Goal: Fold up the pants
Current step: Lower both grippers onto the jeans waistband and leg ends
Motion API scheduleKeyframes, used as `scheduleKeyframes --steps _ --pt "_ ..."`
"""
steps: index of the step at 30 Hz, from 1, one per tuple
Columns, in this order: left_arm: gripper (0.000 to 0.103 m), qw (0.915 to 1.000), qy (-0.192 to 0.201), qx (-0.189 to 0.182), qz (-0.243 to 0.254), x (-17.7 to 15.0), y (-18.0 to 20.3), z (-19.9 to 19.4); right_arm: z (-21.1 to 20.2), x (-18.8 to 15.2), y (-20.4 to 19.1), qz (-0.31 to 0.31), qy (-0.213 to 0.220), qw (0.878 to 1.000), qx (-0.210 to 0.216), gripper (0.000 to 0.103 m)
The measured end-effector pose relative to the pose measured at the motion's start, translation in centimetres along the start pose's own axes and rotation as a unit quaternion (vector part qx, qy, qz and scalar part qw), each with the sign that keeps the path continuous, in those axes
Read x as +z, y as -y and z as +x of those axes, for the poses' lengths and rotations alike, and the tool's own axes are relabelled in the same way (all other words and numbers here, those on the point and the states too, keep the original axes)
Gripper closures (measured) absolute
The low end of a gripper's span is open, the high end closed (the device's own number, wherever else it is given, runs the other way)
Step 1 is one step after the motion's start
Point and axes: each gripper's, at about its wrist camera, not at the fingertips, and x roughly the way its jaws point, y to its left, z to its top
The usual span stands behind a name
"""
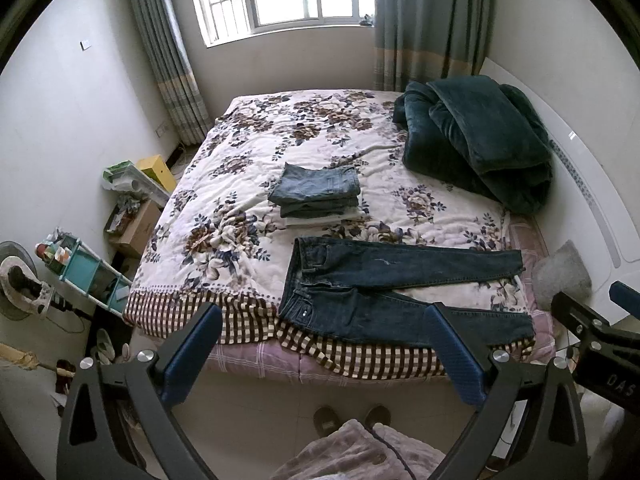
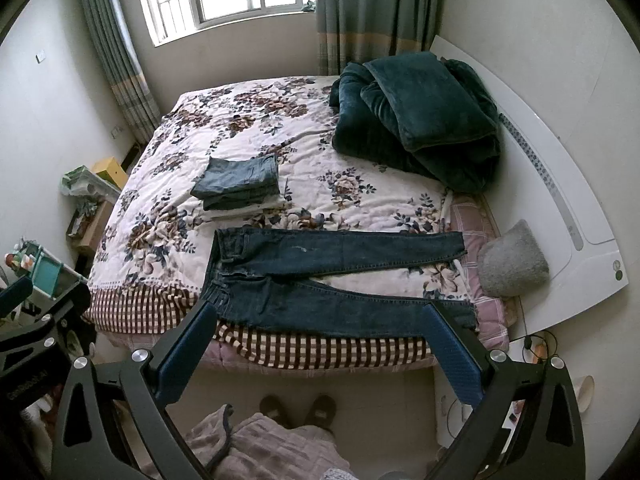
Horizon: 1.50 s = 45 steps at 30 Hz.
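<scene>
Pants (image 1: 384, 292) unfolded, flat along bed's (image 1: 240, 184) near edge, legs pointing right | left gripper (image 1: 320, 344) fingers wide, empty, held above floor | right gripper (image 2: 320, 344) likewise wide, empty | folded jeans stack (image 1: 316, 194) mid-bed behind | green blanket (image 1: 476, 140) far right

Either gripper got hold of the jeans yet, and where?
Neither: left gripper and right gripper are open above the spread jeans, holding nothing.

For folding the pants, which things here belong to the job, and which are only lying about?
Belong to the job:
dark jeans, spread flat
folded stack
left gripper, open
right gripper, open

Only lying about:
green blanket
grey pillow
slippers
</scene>
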Motion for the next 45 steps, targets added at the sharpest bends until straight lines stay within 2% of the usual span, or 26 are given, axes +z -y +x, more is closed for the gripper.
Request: scheduleKeyframes --steps 13,17,21,25,31,33,38,45 --pt "0.0 0.9999 0.001 -0.011 0.005 1.0 0.7 0.9 0.2 0.9 0.3 0.005 0.001 1.0 -0.003 0.0" --pt "0.0 0.9998 0.015 -0.01 0.004 1.2 0.2 3.1 1.2 1.3 0.2 0.015 0.008 1.0 -0.017 0.0" --pt "0.0 0.9998 0.007 -0.009 0.016 1.0 -0.1 6.8 4.0 1.9 0.8 0.046 0.02 0.998 -0.037 0.0" --pt "0.0 0.9991 -0.017 -0.014 0.036 1.4 0.8 11.9 8.6 2.5 1.7 0.077 0.018 0.995 -0.064 0.0" --pt "0.0 0.9971 -0.054 -0.004 0.053 2.3 3.0 19.7 17.2 3.4 3.8 0.094 -0.02 0.992 -0.086 0.0" --pt "0.0 0.9967 -0.067 -0.006 0.047 2.9 3.9 22.3 21.2 4.1 4.9 0.093 -0.037 0.99 -0.094 0.0" --pt "0.0 0.9941 -0.103 0.016 0.031 5.1 7.2 30.2 32.0 7.0 8.7 0.085 -0.083 0.988 -0.095 0.0" --pt "0.0 0.9879 -0.153 0.023 -0.009 7.1 11.0 40.5 48.2 11.8 13.2 0.068 -0.137 0.986 -0.069 0.0"
